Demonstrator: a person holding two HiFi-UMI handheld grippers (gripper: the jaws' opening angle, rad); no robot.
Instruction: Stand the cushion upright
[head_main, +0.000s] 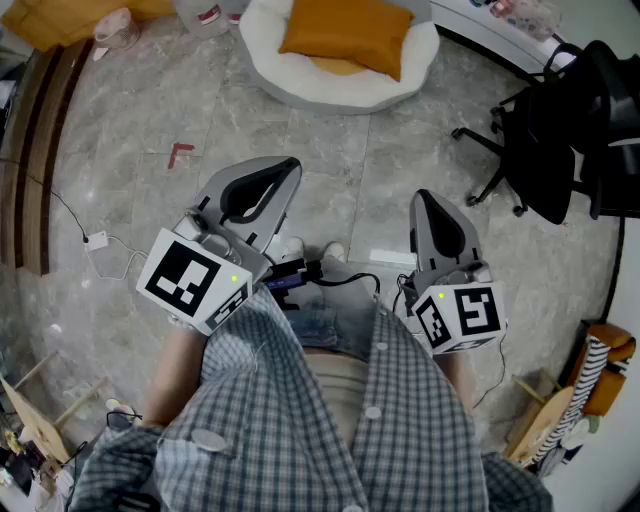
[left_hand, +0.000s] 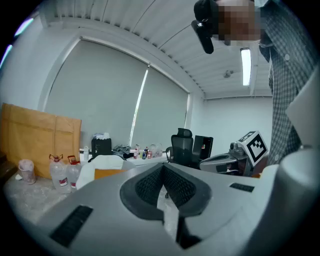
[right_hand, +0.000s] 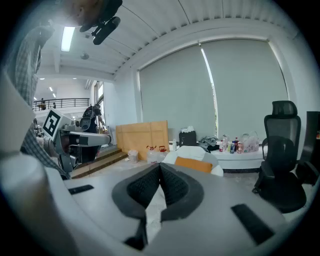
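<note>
Grey marble floor (head_main: 130, 200) is seen below, with a white round seat (head_main: 300, 88) at its far side. On that seat the orange cushion (head_main: 345, 35) is laid, seemingly flat rather than upright. The left tongs (head_main: 288, 168) and the right tongs (head_main: 425, 198) are held fully closed, with nothing gripped, well apart from the cushion.
</note>
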